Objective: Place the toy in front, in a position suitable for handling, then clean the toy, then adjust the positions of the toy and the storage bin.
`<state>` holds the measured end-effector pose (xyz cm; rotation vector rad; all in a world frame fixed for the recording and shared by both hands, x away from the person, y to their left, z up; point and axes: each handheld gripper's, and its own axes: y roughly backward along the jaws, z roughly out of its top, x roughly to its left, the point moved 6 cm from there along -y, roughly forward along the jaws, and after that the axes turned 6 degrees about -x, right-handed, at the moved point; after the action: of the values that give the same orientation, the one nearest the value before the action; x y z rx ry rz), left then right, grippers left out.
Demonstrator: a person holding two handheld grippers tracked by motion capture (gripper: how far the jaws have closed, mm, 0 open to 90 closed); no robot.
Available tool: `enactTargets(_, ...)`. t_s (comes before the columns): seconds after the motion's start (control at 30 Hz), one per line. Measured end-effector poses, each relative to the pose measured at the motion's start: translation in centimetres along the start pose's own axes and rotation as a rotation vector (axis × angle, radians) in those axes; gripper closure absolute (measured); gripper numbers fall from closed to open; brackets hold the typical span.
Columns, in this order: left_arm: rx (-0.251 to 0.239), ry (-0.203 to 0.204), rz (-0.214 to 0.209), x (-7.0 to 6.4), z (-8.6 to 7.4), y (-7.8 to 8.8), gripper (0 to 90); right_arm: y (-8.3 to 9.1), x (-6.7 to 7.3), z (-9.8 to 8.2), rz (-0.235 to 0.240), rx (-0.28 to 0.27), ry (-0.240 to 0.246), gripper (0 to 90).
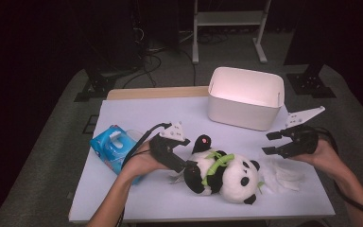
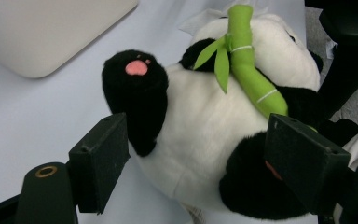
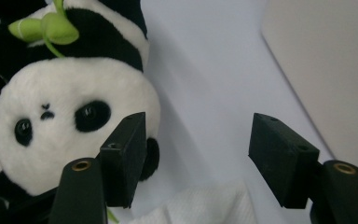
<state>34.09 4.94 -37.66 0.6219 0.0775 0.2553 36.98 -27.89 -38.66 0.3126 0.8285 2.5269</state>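
Black hand-held gripper (image 1: 187, 166) beside panda (image 1: 227, 177)

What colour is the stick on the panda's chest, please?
Bright green bamboo stick, clearest in the left gripper view.

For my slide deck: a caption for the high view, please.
Two open grippers, left and right, flank a plush panda lying on the table.

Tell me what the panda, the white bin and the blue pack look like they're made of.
Panda: soft plush, fuzzy matte pile, with a green fabric bamboo stalk stitched on.
Bin: likely moulded plastic, with smooth matte walls and rounded corners.
Blue pack: glossy thin film, probably plastic wrap, crinkled and catching light.
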Motion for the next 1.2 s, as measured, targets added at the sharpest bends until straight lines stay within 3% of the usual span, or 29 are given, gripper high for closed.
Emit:
enactTargets(0.43, 0.003, 0.028, 0.043, 0.3, -1.7, 1.9, 17.8, -2.5, -0.4, 4.5, 0.056, 0.033, 0.062, 34.8)
enactTargets(0.77, -0.001, 0.039, 0.053, 0.2, -2.2, 2.4, 17.1, -3.6, -0.2, 5.8, 0.075, 0.04, 0.089, 34.5)
enactTargets(1.2, -0.003, 0.052, 0.076, 0.3, -3.3, 3.0, 15.7, -4.7, -1.3, 8.5, 0.083, 0.058, 0.138, 34.8)
